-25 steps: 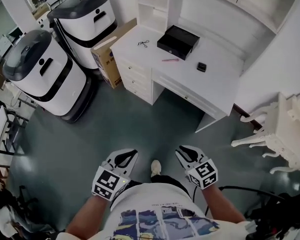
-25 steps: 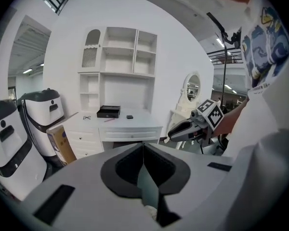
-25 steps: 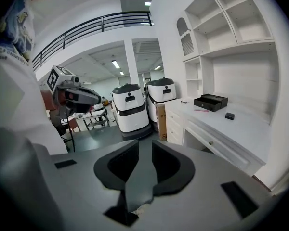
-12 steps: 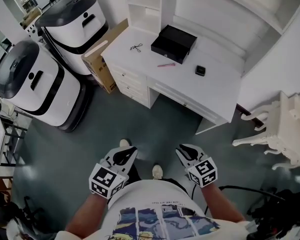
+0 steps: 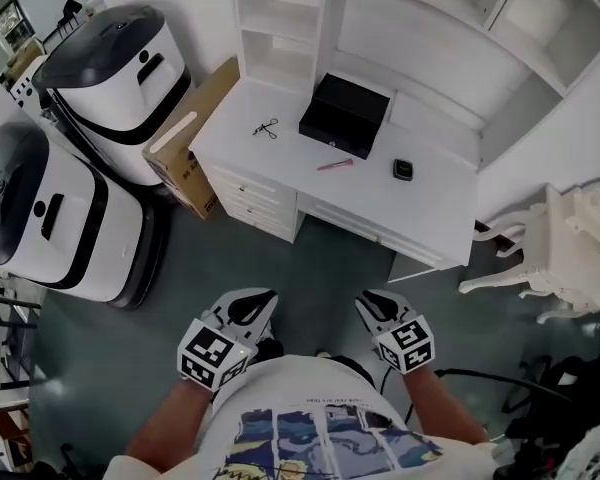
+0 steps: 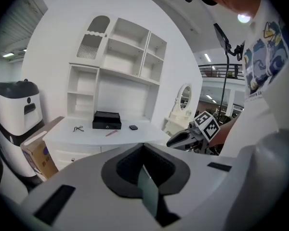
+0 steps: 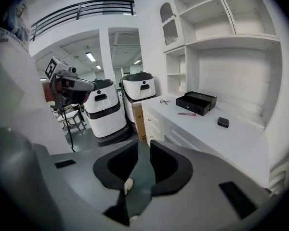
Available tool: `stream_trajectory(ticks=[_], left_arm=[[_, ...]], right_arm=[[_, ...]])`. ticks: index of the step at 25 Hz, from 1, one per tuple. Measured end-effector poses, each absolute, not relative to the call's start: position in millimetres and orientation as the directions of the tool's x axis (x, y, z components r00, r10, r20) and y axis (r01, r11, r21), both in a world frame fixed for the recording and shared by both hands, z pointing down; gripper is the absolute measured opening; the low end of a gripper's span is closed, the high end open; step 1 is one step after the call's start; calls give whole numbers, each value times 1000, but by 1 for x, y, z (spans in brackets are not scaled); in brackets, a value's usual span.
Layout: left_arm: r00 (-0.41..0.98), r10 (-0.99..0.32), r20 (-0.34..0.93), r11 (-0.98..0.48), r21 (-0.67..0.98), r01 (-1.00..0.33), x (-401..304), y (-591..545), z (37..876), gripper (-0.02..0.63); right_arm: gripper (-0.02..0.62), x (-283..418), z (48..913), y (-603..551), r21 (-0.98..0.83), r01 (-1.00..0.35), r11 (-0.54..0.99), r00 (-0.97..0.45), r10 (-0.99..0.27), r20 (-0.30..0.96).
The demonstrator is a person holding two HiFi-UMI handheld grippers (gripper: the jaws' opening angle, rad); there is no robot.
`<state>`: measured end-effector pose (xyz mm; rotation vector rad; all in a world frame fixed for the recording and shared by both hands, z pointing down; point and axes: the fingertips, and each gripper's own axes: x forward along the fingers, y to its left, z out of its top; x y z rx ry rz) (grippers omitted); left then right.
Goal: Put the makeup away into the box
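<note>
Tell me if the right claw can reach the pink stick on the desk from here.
Probably not yet: the right claw sits by the person's body, bare floor separating it from the desk holding the pink stick. Nothing blocks the approach.

Open floor [image 5: 180, 278] before desk [image 5: 430, 208], white machines [image 5: 50, 228] left, perhaps a chair [image 5: 570, 248] right

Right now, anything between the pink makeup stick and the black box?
Nothing visible. The pink stick lies on bare desktop just in front of the black box; the small black case sits off to the right.
</note>
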<state>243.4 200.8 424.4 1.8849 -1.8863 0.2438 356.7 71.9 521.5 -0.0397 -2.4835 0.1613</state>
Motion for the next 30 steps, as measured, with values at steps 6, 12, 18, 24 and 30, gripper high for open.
stream_trajectory(ticks=[6, 12, 18, 24, 30], left_arm=[[104, -881, 461, -17, 190, -982, 168, 227, 431, 14], [162, -882, 442, -53, 249, -967, 128, 219, 455, 14], [228, -869, 440, -123, 254, -959, 108, 183, 456, 14], [214, -867, 451, -117, 233, -965, 66, 128, 441, 14], [212, -854, 475, -127, 204, -971, 29, 70, 435, 14]], right_arm=[[106, 296, 527, 71, -115, -138, 984, -784, -38, 619], [133, 272, 543, 39, -102, -278, 955, -755, -152, 638], [158, 259, 556, -32, -71, -422, 904, -709, -281, 647], [224, 241, 583, -123, -63, -523, 850, -653, -352, 671], [273, 225, 615, -209, -38, -589, 807, -582, -391, 713]])
